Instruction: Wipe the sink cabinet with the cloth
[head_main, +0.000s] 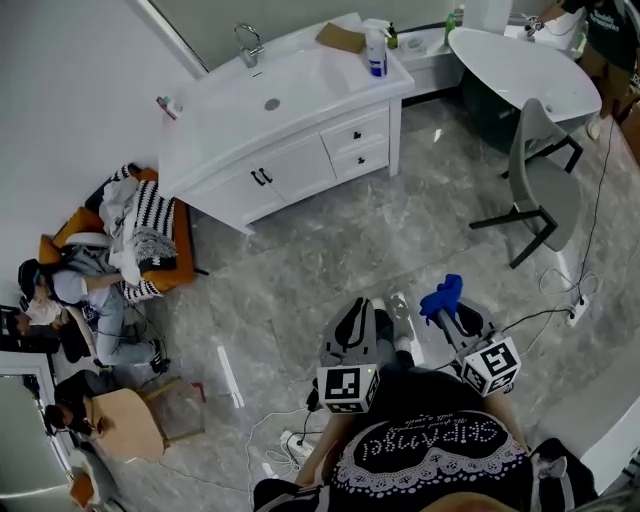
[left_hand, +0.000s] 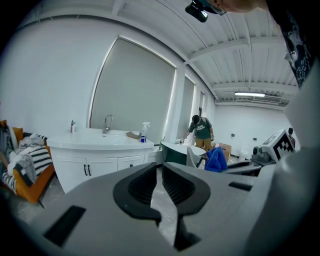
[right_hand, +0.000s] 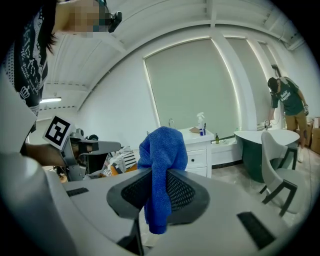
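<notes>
**Head view: blue cloth gripped, well apart from the sink cabinet**

Head view looks steeply down on a grey marbled floor (head_main: 330, 260), with both tools held low in front of the person. The right tongs (head_main: 447, 305) are clamped on a bright blue terry cloth (head_main: 442, 297). In the right gripper view the ribbed black pads of these tongs (right_hand: 160, 187) press on the cloth (right_hand: 162, 150) from both sides. Its bunched upper part stands above the pads, and a tail hangs below them.

The left tongs (head_main: 358, 312) sit just beside the right ones. In the left gripper view these tongs (left_hand: 159, 170) are drawn nearly together. Only a thin slit of floor shows between the pads, and nothing is held there.

The white sink cabinet with dark handles (head_main: 290, 175) stands against the wall, well apart from both tools across the floor. On its white counter (head_main: 230, 110) there are a chrome faucet (head_main: 248, 45), a white spray bottle with a blue label (head_main: 376, 55) and a flat brown piece (head_main: 341, 38). A grey chair (head_main: 540, 180) stands to the right of the cabinet.
</notes>
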